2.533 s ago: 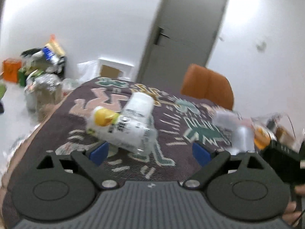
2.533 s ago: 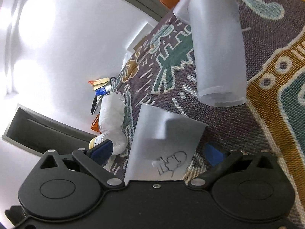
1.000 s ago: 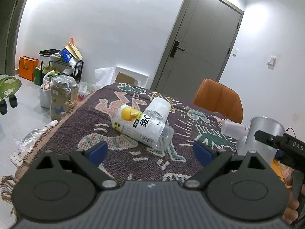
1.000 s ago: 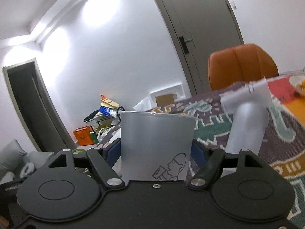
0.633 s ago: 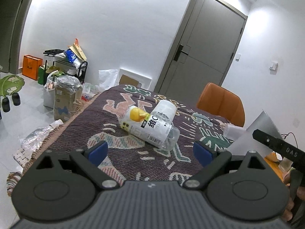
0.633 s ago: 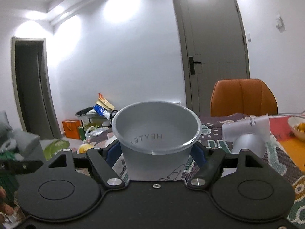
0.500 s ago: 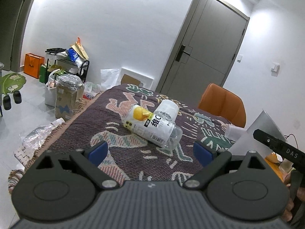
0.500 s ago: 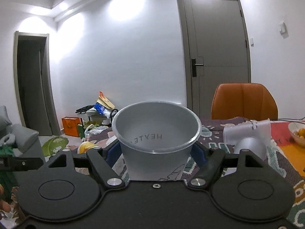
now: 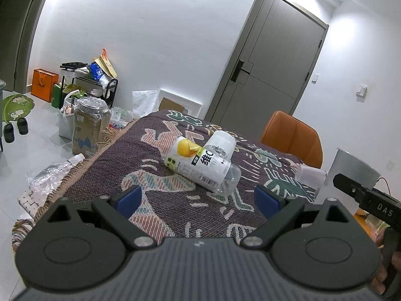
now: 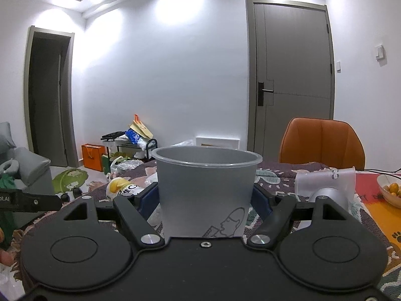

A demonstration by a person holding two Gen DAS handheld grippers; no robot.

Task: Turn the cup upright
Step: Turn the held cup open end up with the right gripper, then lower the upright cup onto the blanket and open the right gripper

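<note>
My right gripper is shut on a grey plastic cup with a line drawing on its side. The cup stands upright with its open rim up, held between the blue pads. In the left wrist view the same cup shows at the right edge behind the right gripper's black finger. My left gripper is open and empty, above the near part of the patterned tablecloth. Whether the cup's base touches the table is hidden.
A clear bottle with a yellow lemon label lies on its side mid-table against a clear cup. Another translucent cup lies on its side at the right. An orange chair stands behind the table. A bowl of fruit sits far right.
My right gripper has turned the grey cup from upside down to upright and levelled it. My left gripper has drawn back a little, still open.
</note>
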